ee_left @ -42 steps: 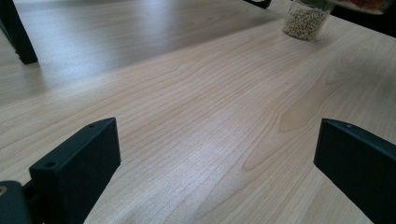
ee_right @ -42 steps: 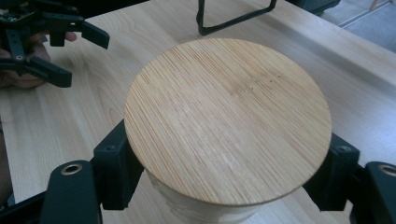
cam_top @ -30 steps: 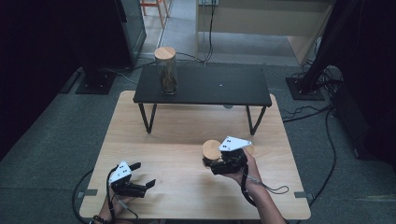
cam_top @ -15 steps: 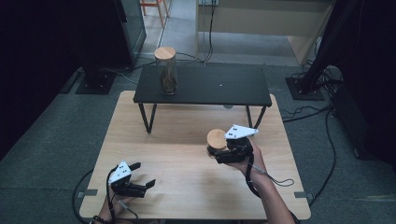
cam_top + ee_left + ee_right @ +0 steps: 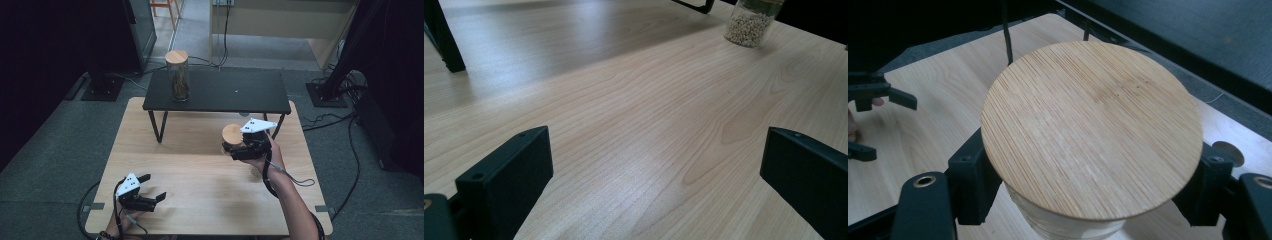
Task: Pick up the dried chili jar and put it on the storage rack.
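Note:
A glass jar [image 5: 232, 134] with a round bamboo lid [image 5: 1093, 130] is held just under its lid by my right gripper [image 5: 231, 148], whose jaws are shut on the glass from both sides. The jar hangs above the right half of the wooden table [image 5: 200, 165], close to the front edge of the black shelf [image 5: 225, 92]. In the left gripper view the jar's bottom [image 5: 751, 20] holds pale grains. My left gripper [image 5: 155, 186] lies at the table's front left, jaws wide apart and nothing between them [image 5: 654, 180].
A second, taller jar [image 5: 178, 75] with a bamboo lid stands on the left end of the black shelf. The shelf's thin metal legs [image 5: 156, 126] rest on the table's far part. Cables [image 5: 325, 120] run over the floor at the right.
My right gripper has lifted the jar and carried it farther from the person, toward the black shelf. The left gripper has stayed where it was.

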`<state>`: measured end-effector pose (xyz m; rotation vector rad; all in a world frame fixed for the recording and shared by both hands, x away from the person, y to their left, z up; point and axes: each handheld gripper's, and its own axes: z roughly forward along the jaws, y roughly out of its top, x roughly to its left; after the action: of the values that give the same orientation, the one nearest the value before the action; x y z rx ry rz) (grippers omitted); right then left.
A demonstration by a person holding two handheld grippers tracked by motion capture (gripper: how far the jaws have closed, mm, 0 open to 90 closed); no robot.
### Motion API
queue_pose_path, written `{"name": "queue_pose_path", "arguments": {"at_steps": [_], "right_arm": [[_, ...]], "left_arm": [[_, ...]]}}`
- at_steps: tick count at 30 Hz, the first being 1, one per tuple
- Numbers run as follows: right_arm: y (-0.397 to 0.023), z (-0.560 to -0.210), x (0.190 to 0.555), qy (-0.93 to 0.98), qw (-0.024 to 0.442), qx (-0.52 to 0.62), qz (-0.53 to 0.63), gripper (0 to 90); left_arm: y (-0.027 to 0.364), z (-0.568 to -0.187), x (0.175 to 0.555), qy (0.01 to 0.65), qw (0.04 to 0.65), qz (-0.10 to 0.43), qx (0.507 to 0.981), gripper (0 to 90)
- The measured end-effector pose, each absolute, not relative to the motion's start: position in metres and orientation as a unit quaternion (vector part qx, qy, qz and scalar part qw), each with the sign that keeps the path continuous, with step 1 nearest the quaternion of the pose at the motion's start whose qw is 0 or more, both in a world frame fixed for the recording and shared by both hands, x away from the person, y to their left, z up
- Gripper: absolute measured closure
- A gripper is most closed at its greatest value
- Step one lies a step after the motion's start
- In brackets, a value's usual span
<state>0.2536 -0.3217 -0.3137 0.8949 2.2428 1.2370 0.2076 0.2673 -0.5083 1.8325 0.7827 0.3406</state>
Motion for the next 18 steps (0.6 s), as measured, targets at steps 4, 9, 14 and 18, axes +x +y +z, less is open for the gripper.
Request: {"name": "queue_pose_path", "arguments": {"at_steps": [4, 9, 14, 18], "right_arm": [[-0.32, -0.309, 0.26, 0.806, 0.215, 0.324, 0.446, 25.4], [-0.319, -0.304, 0.268, 0.805, 0.217, 0.327, 0.445, 25.4], [-0.318, -0.297, 0.275, 0.805, 0.221, 0.329, 0.441, 25.4], [-0.32, -0.292, 0.281, 0.803, 0.222, 0.336, 0.44, 25.4]], "left_arm": [[0.268, -0.509, 0.207, 0.33, 0.533, 0.143, 0.766, 0.5], [0.268, -0.509, 0.207, 0.33, 0.533, 0.142, 0.766, 0.5], [0.268, -0.509, 0.207, 0.33, 0.533, 0.142, 0.766, 0.5], [0.268, -0.509, 0.207, 0.33, 0.533, 0.143, 0.766, 0.5]]}}
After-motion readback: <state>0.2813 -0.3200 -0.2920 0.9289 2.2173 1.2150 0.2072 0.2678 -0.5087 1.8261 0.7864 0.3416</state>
